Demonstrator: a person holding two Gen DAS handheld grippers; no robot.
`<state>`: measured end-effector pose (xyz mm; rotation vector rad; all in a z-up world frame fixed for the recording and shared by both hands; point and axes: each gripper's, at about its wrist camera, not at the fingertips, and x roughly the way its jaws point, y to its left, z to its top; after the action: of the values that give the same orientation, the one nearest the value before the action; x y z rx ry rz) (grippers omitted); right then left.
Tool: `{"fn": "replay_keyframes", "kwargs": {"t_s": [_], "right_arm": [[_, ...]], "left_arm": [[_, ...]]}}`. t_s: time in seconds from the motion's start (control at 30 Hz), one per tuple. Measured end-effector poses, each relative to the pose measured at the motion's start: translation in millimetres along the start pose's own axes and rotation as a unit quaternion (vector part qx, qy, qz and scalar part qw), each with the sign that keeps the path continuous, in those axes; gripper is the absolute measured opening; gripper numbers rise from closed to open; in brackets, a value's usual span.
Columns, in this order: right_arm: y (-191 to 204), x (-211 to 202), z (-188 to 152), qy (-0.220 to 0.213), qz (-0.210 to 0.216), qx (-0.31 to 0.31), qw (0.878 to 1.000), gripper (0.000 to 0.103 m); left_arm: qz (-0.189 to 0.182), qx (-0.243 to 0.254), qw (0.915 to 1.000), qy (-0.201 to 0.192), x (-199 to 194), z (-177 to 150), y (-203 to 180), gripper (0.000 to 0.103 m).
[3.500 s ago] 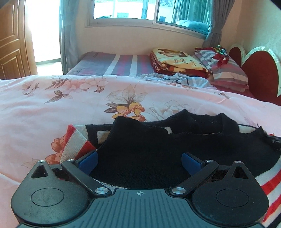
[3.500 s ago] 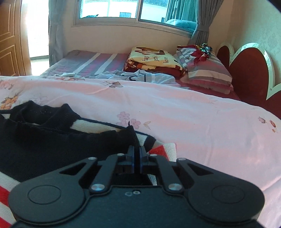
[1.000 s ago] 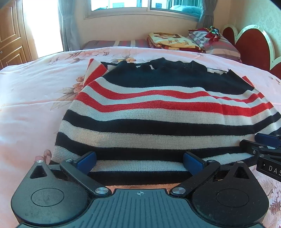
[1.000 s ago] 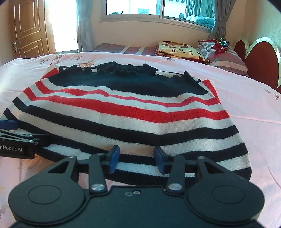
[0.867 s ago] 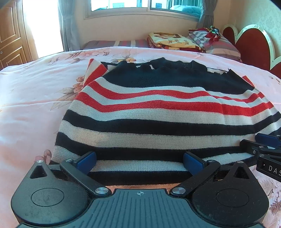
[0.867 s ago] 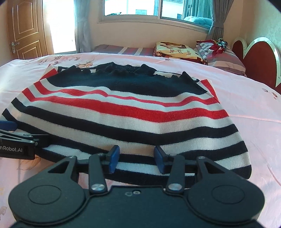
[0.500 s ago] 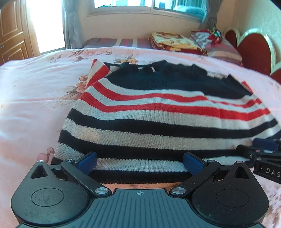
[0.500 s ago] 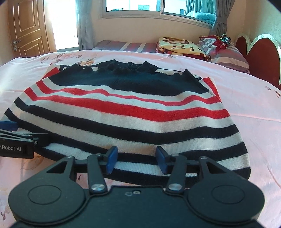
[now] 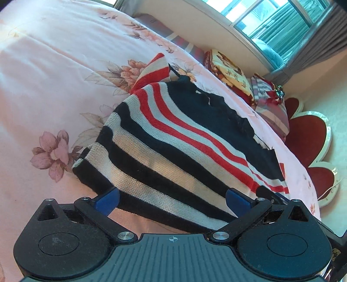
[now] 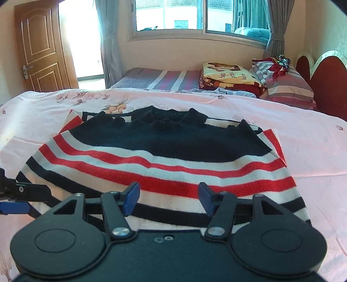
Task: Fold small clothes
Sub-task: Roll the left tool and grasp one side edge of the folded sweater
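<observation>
sweater (image 10: 164, 160) | black, white, red stripes | folded, flat on bed

Striped sweater (image 10: 164, 164) (folded) on floral bed (image 10: 303, 147)

Sweater (image 10: 164, 164): black/red/white stripes; bedspread (image 10: 303, 138): pink w/ floral print.

Bright window (image 10: 199, 17) daylight, glare, fisheye-warped edges.
</observation>
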<state>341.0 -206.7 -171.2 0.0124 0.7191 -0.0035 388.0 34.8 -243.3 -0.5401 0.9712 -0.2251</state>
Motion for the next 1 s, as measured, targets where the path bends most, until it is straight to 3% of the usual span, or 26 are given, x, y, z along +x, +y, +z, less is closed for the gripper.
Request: {"fn": "replay_keyframes", "kwargs": {"t_s": [0.17, 0.3, 0.67, 0.73, 0.8, 0.9, 1.0], "right_arm": [[7.6, 7.5, 9.5, -0.013, 0.006, -0.003, 1.0, 0.058], [9.9, 19.0, 5.9, 0.002, 0.011, -0.007, 1.0, 0.058], [11.4, 20.3, 7.2, -0.005, 0.009, -0.011, 1.0, 0.059], [10.8, 21.9, 8.4, -0.005, 0.007, -0.012, 1.0, 0.059], [11.5, 22.6, 9.4, -0.007, 0.005, -0.016, 1.0, 0.059], [13.7, 19.8, 13.4, -0.024, -0.003, -0.021, 0.999, 0.059], [19.5, 29.5, 8.7, -0.016, -0.03, -0.044, 0.998, 0.059]], "left_arm": [[0.002, -0.047, 0.9989, -0.005, -18.0, -15.2, 12.9, 0.102], [0.006, -0.043, 0.999, -0.006, -12.4, -22.1, 24.1, 0.103], [-0.038, -0.078, 0.9932, -0.078, 14.8, 1.3, 29.6, 0.102], [-0.044, -0.096, 0.9899, -0.095, 21.1, 5.6, 32.4, 0.085], [-0.042, -0.12, 0.9866, -0.102, 27.4, 9.5, 38.5, 0.058], [-0.046, -0.139, 0.9839, -0.103, 31.1, 13.5, 44.8, 0.055], [-0.042, -0.12, 0.9869, -0.1, 31.6, 14.3, 38.8, 0.037]]}}
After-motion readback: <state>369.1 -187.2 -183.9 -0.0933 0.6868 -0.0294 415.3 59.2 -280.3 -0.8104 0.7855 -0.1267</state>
